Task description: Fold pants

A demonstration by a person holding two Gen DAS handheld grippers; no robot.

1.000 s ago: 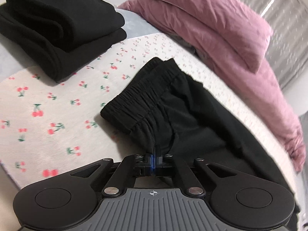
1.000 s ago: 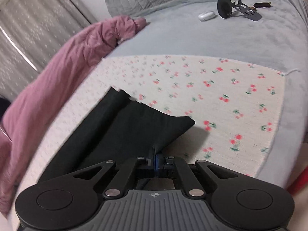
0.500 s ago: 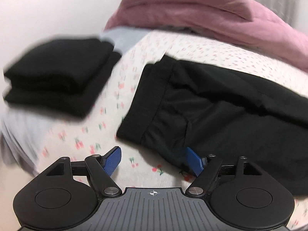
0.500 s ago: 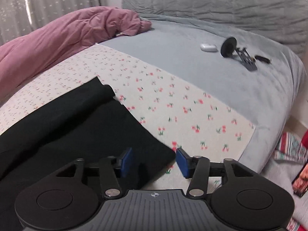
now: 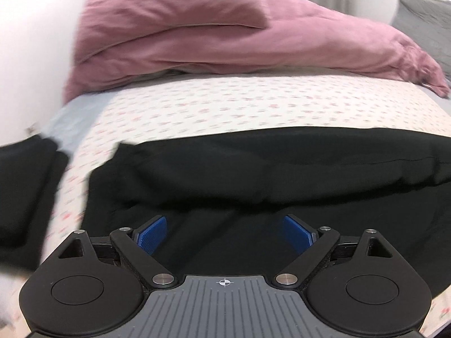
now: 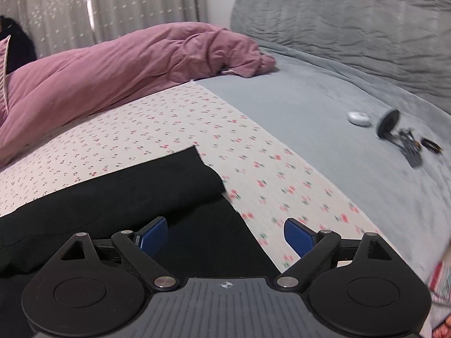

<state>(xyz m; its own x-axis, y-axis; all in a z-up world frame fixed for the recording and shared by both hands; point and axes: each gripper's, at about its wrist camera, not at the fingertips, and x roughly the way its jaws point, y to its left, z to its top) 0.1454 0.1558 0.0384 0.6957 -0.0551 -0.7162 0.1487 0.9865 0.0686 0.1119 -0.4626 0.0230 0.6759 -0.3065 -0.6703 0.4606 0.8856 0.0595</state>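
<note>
A pink duvet [image 6: 118, 67] lies along the cherry-print sheet [image 6: 157, 124], beside a grey blanket [image 6: 324, 118].

We see matt black cloth pants [image 5: 267, 174], soft and slightly creased, on a thin cotton-like sheet [image 5: 225, 107] printed with small red cherries. A pink duvet [image 5: 197, 36] looks like crumpled, washed cotton, dull in finish. The grey blanket [image 6: 324, 118] under the sheet appears plush and smooth, and the grey pillow [image 6: 352, 22] looks quilted and wrinkled. We see each gripper, left [image 5: 224, 233] and right [image 6: 225, 235], built of matt black plastic with ribbed grey housing, shiny metal pins and ridged blue rubbery pads [image 5: 152, 232]. A small white case [image 6: 358, 118] looks like glossy plastic.
</note>
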